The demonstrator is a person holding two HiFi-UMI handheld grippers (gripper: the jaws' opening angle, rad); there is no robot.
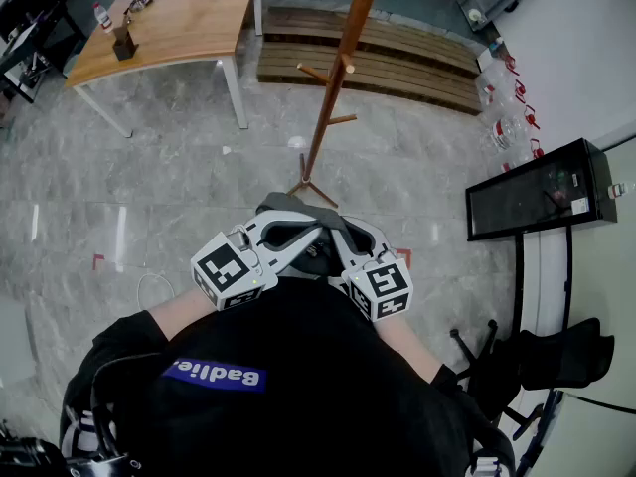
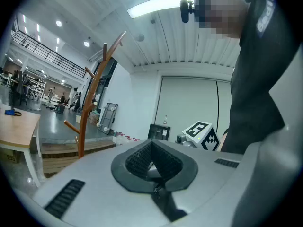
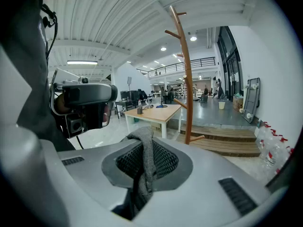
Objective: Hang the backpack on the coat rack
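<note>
The wooden coat rack (image 1: 333,87) stands on the floor ahead of me, its pegs bare; it also shows as a coat rack (image 2: 90,103) at the left and as a coat rack (image 3: 186,79) upright ahead. Close to my chest I hold the backpack (image 1: 298,208), a grey and dark bundle between both grippers. My left gripper (image 1: 298,231) is shut with a thin dark piece pinched in its pads (image 2: 142,160). My right gripper (image 1: 336,238) is shut on a grey strap (image 3: 144,145) that drapes over its pads. Most of the backpack is hidden under the grippers.
A wooden table (image 1: 189,18) stands at the far left with small items on it. A slatted wooden platform (image 1: 397,58) lies behind the rack. Water bottles (image 1: 502,107) and a black cabinet (image 1: 537,192) line the right wall. A dark stand (image 1: 556,356) sits at lower right.
</note>
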